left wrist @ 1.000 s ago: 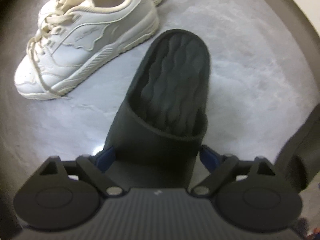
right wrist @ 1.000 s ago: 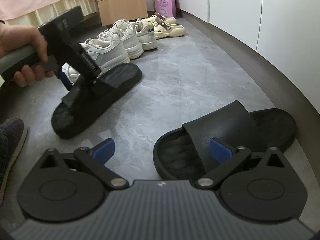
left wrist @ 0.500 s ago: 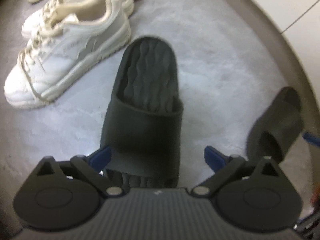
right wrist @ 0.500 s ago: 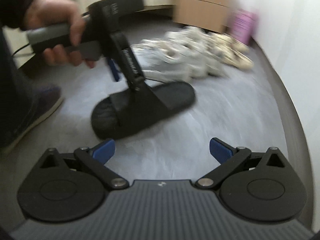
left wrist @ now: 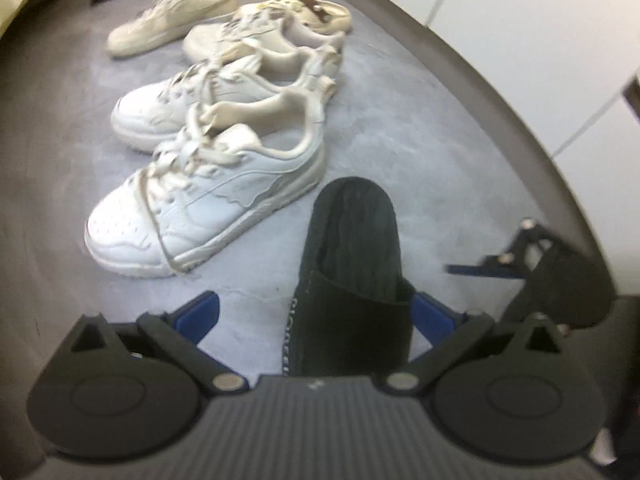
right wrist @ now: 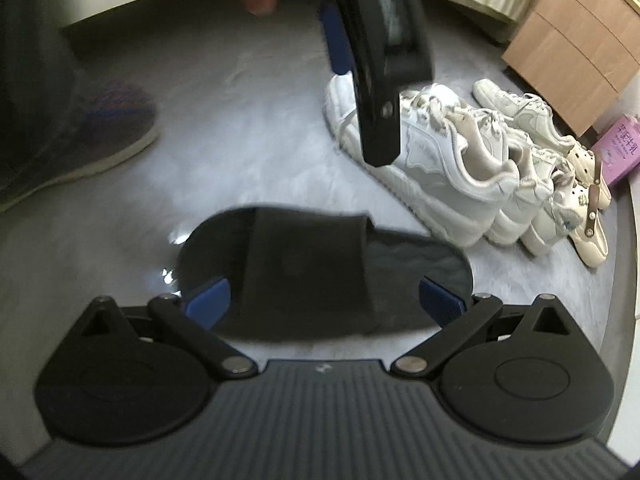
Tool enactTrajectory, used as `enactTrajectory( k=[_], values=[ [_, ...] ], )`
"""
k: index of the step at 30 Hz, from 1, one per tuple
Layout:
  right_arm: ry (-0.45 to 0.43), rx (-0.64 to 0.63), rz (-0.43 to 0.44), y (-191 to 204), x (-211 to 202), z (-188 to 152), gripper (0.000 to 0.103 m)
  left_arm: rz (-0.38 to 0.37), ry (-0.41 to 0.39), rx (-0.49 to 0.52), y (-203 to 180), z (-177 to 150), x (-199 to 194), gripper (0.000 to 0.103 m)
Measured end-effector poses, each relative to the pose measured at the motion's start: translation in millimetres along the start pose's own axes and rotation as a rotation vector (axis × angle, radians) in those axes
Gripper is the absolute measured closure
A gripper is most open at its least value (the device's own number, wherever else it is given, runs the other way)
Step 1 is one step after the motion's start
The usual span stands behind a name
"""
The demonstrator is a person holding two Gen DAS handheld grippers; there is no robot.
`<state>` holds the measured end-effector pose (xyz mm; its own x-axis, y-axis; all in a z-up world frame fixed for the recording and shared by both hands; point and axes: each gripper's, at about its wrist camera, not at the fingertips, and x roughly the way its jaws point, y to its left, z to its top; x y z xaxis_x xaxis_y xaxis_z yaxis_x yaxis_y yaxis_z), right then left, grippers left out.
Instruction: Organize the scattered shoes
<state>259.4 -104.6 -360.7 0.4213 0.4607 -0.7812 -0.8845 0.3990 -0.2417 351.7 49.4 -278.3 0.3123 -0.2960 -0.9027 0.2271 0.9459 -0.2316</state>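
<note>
while lying flat, black slide (left wrist: 352,264) btwn open left fingers (left wrist: 200,314)

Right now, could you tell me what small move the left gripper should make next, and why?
Probably lift the left gripper straight up, clear of the black slide. Its jaws stand wide and neither pad presses the slide, which lies flat on the floor beside the nearest white sneaker. The right gripper hovers open close by, so backing off should avoid a bump.

My right gripper (right wrist: 324,296) stands spread over a black slide (right wrist: 316,268) on grey floor (right wrist: 248,152); white sneakers (right wrist: 452,168) at two o'clock, left gripper (right wrist: 376,56) at twelve.
</note>
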Motion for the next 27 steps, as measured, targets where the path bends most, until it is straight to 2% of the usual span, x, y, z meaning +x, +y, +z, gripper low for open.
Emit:
enactTrajectory(
  k=[3,8,11,12,14,17,19,24,27],
  values=[
    [0.007,-0.03,0.042,5.9,13.7,3.8,0.0,-0.028,0.011,-0.047,7.4,1.1,0.3,0.0],
    [0.038,-0.068,0.032,24.1,33.8,4.6,0.0,0.001,-0.01,-0.041,6.9,-1.5,-2.7,0.0],
    [0.086,-0.119,-0.032,34.8,50.6,-0.8,0.0,0.008,-0.035,-0.069,10.3,-1.3,-5.1,0.0],
    [0.107,-0.094,-0.066,34.0,55.6,-0.9,0.0,0.009,-0.043,-0.079,11.7,-1.0,-5.8,0.0],
    [0.122,-0.017,-0.107,28.6,63.0,-1.2,0.001,0.052,-0.116,-0.113,14.9,-0.7,-14.3,0.0],
    [0.132,0.06,-0.061,19.1,69.8,-0.1,0.011,0.126,-0.2,-0.152,23.4,2.5,-26.6,0.0],
    [0.128,0.074,-0.096,17.2,67.6,2.3,0.012,0.135,-0.238,-0.207,33.1,2.5,-32.9,0.0],
    [0.122,0.143,-0.138,10.4,59.7,5.3,0.013,0.138,-0.244,-0.272,43.5,3.6,-34.7,0.0],
    [0.132,0.197,-0.177,3.8,56.3,5.4,0.013,0.116,-0.224,-0.252,40.0,3.5,-31.7,0.0]
  ],
)
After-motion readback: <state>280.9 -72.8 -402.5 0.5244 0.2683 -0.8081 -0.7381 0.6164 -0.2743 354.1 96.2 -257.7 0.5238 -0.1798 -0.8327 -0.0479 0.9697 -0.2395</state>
